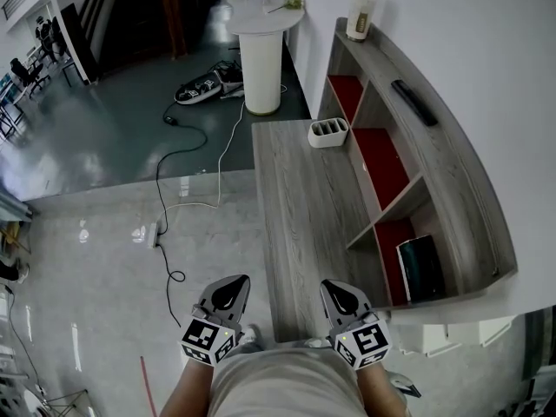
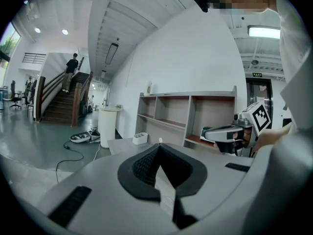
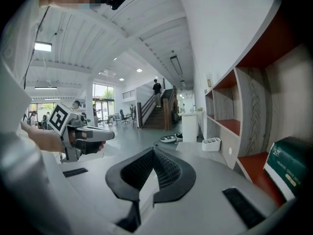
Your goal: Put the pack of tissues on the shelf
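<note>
The pack of tissues (image 1: 421,268), dark green, stands in the nearest red-floored compartment of the wooden shelf unit (image 1: 452,189). In the right gripper view the pack (image 3: 288,168) shows at the far right. Both grippers are held low by the person's body at the table's near end, well short of the pack. My left gripper (image 1: 228,292) is shut with nothing in it, its tips meeting in its own view (image 2: 159,146). My right gripper (image 1: 340,295) is also shut and empty (image 3: 153,150). Each gripper shows in the other's view, held by a hand.
A white divided holder (image 1: 328,132) sits at the far end of the wooden table (image 1: 295,207). On the shelf top are a cup (image 1: 360,14) and a black bar-shaped thing (image 1: 414,102). A white pedestal table (image 1: 261,50) and floor cables (image 1: 165,224) lie beyond.
</note>
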`<state>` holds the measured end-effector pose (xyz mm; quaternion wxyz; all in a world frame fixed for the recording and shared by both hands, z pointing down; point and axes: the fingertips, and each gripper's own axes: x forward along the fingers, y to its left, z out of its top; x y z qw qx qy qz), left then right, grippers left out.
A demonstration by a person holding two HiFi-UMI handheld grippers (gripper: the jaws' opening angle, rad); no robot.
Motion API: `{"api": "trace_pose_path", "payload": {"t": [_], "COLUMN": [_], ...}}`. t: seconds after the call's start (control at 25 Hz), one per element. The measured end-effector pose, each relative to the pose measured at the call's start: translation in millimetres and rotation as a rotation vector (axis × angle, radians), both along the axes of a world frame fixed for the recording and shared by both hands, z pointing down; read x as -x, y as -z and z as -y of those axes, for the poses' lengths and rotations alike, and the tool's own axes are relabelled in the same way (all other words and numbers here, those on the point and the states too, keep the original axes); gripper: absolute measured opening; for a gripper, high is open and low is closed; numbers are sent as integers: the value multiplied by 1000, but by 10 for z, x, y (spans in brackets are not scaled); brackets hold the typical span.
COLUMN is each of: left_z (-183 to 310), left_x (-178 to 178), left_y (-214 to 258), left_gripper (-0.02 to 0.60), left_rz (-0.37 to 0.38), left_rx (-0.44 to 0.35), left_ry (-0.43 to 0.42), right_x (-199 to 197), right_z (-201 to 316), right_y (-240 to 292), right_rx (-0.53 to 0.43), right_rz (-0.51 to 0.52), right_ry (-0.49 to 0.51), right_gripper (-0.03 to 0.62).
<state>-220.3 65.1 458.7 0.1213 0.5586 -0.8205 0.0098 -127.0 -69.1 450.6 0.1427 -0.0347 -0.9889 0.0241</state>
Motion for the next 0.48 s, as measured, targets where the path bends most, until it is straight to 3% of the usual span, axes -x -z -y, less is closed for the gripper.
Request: {"api": "trace_pose_path", "payload": {"t": [0.48], "left_z": [-24], "left_x": [-7], "left_y": [11], "left_gripper": [15], "left_rz": [1], "left_rx": [-16], "left_ry": [12], "right_x": [-44], "right_z": [-2], "right_y": [-22], "right_rx": [-1], "right_rz": [2], "right_ry": [-1], "right_gripper": [28]}}
